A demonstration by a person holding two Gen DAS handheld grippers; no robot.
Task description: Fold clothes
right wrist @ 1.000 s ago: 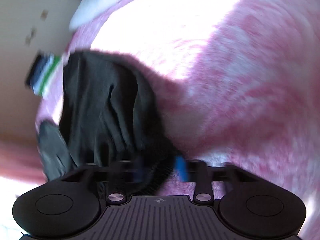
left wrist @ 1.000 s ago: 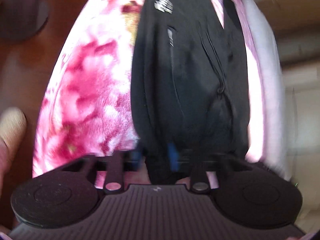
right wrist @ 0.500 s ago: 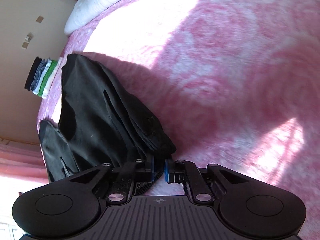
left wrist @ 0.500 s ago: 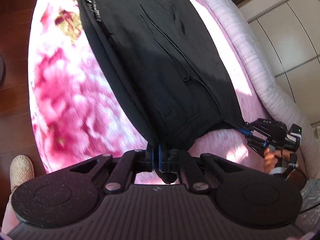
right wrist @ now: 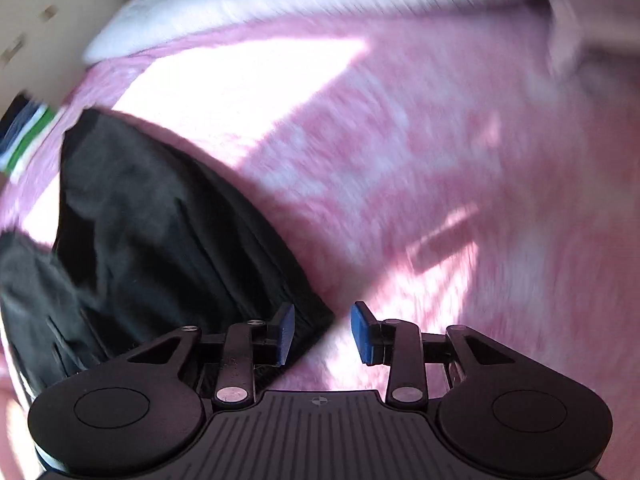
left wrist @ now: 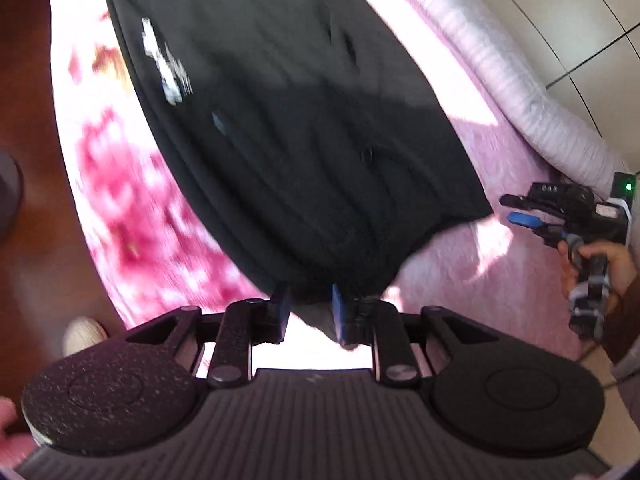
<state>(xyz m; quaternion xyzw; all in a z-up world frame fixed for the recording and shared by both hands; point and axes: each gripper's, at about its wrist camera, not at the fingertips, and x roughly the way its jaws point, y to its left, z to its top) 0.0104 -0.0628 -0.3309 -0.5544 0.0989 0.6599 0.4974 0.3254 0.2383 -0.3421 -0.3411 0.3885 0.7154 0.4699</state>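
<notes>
Two pairs of tongs, both with blue pads spread apart and holding nothing. On my left gripper, the pads straddle the near edge of the black fabric garment with a white printed logo, cloth sagging between them but not pinched. My right gripper stands equally parted, its left pad just at the garment's near corner and its right pad over bare blanket; from the left wrist view it appears off to the side, clear of the cloth. Outward, the garment lies spread lengthwise on the pink and white fluffy blanket, doubled over itself as far as the blur lets me judge, with a second dark piece of clothing just beside it. Farther off sits a small stack of folded clothes with green, white and blue edges, near a white ribbed pillow. My reading: some items are done, this garment is laid out, and at least one crosswise fold, then stacking, remains.
</notes>
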